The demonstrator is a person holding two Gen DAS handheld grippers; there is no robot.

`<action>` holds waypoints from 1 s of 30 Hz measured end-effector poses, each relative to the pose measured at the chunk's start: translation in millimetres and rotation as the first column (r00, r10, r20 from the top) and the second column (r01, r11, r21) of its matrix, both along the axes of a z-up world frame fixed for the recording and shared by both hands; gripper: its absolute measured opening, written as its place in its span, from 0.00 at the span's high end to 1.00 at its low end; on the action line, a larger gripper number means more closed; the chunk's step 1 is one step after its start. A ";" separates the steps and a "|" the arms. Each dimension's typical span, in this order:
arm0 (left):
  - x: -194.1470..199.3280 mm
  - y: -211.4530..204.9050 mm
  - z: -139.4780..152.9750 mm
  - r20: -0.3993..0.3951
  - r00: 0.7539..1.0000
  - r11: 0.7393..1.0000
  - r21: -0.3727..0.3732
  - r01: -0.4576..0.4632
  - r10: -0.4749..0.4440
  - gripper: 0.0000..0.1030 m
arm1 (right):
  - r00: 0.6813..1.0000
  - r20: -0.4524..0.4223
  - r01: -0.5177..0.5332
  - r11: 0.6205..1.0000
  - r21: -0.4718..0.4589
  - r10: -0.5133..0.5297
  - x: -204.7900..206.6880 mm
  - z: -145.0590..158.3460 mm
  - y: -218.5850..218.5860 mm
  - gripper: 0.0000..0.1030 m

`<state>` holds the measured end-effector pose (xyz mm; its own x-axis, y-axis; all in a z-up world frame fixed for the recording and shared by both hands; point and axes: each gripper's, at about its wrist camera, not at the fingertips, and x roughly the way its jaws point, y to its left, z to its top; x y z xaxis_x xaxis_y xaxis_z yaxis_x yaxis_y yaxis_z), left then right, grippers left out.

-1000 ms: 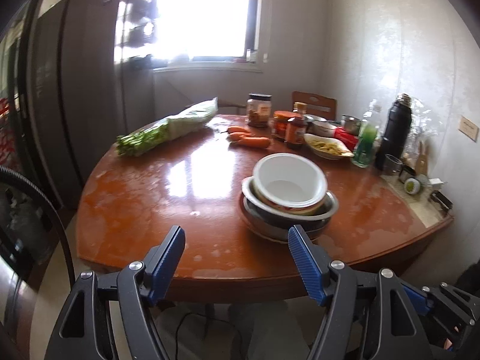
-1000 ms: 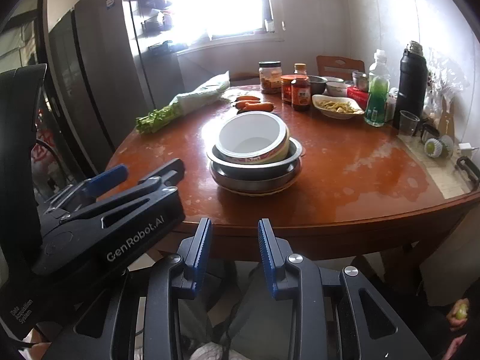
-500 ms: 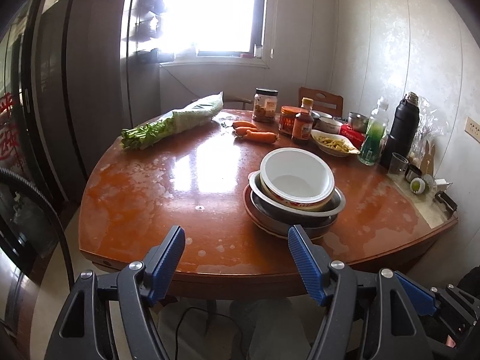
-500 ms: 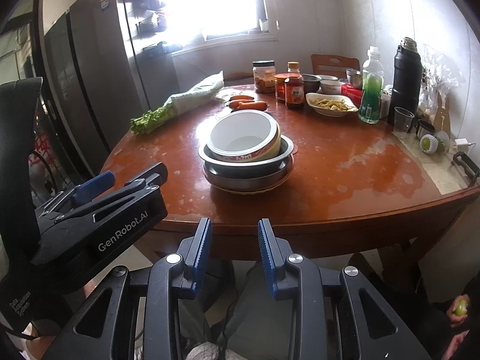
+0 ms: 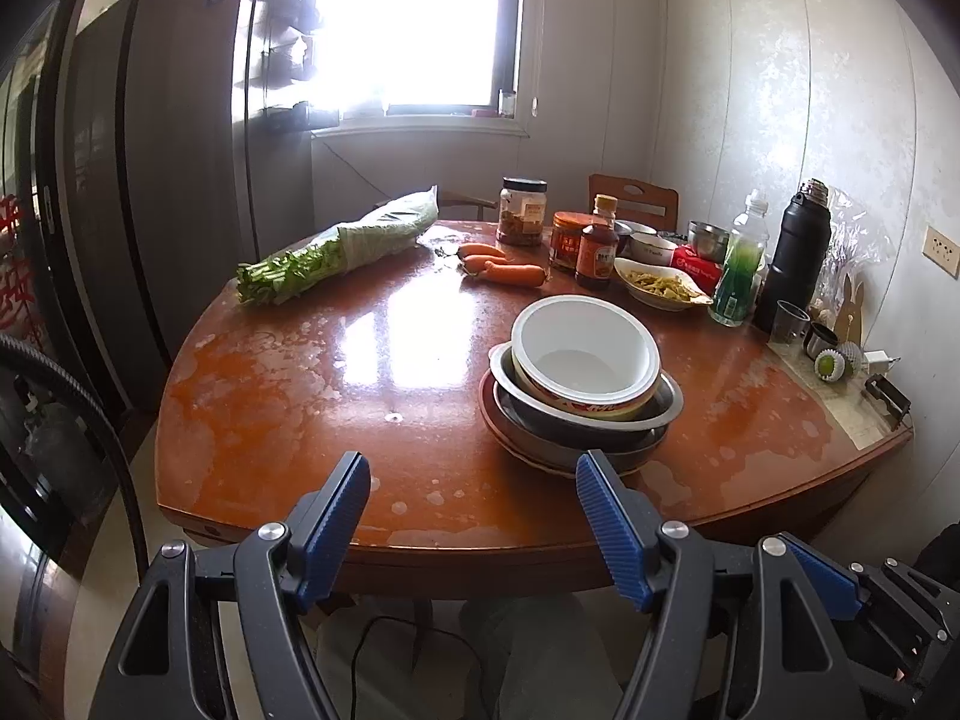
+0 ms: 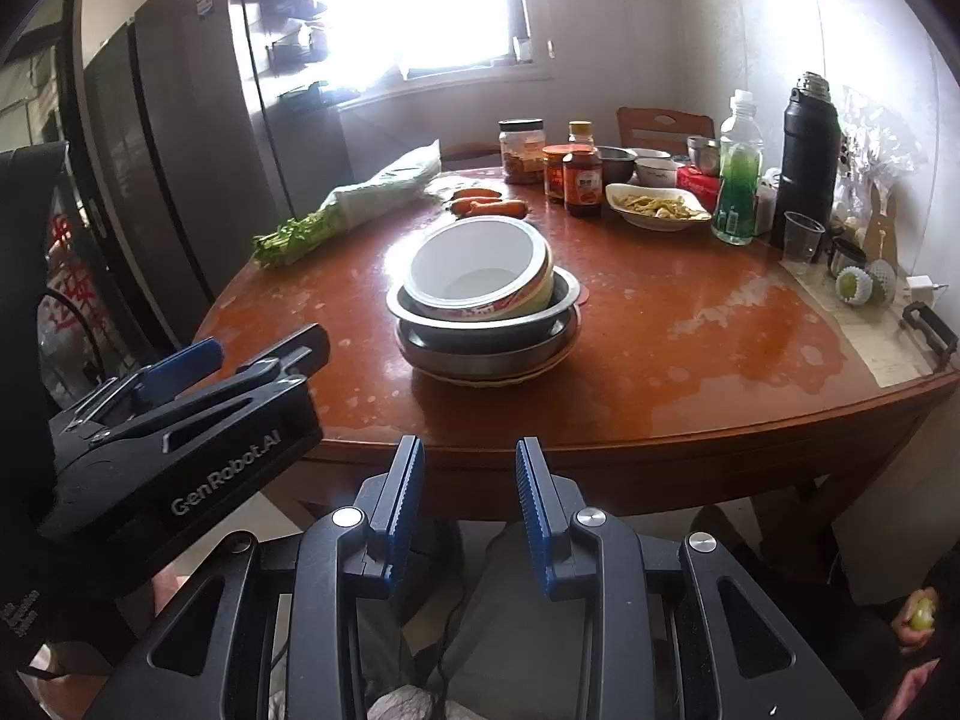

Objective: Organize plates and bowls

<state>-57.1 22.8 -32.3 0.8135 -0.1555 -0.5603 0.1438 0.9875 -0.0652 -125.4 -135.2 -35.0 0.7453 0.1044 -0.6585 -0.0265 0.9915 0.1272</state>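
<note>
A white bowl with a red band [image 5: 585, 354] [image 6: 480, 270] sits tilted in a stack of steel bowls [image 5: 660, 414] [image 6: 486, 342] on a plate, near the front middle of the brown table [image 5: 336, 384] [image 6: 690, 348]. My left gripper [image 5: 471, 480] is open and empty, held over the table's front edge, just left of and before the stack. It also shows in the right wrist view [image 6: 240, 360]. My right gripper [image 6: 468, 468] is open by a narrower gap and empty, held below and in front of the table edge.
At the back stand jars and a sauce bottle [image 5: 597, 252], a dish of food [image 5: 663, 291], small bowls [image 6: 657, 171], a green bottle [image 6: 738, 180], a black flask [image 6: 807, 156] and a plastic cup [image 6: 801, 237]. Bagged greens [image 5: 336, 252] and carrots [image 5: 504, 267] lie at back left.
Both grippers have drawn back and risen a little from the table, so the stack looks slightly farther. Jaw openings are unchanged and nothing on the table moved.
</note>
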 end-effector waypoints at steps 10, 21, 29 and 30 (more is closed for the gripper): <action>-5.2 -0.8 4.1 0.014 1.000 1.000 0.006 0.000 0.000 0.31 | 1.000 -0.022 0.010 1.000 -0.017 -0.011 5.8 -9.4 0.1 0.68; -5.9 -1.6 3.6 0.006 1.000 1.000 0.025 0.004 -0.005 0.31 | 1.000 -0.010 0.021 0.999 -0.026 -0.021 6.7 -8.5 -1.7 0.68; -5.8 -6.6 2.7 0.003 1.000 0.999 0.030 0.018 -0.018 0.31 | 1.000 -0.014 0.026 0.999 -0.030 -0.026 7.1 -8.7 -4.5 0.68; -5.9 -6.7 2.8 0.004 1.000 0.999 0.029 0.019 -0.019 0.31 | 1.000 -0.015 0.026 0.999 -0.029 -0.026 7.6 -9.2 -4.9 0.68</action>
<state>-63.0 16.1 -29.5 0.8128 -0.1552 -0.5615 0.1632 0.9859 -0.0363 -117.9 -140.1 -44.1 0.7369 0.0655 -0.6728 0.0014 0.9951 0.0984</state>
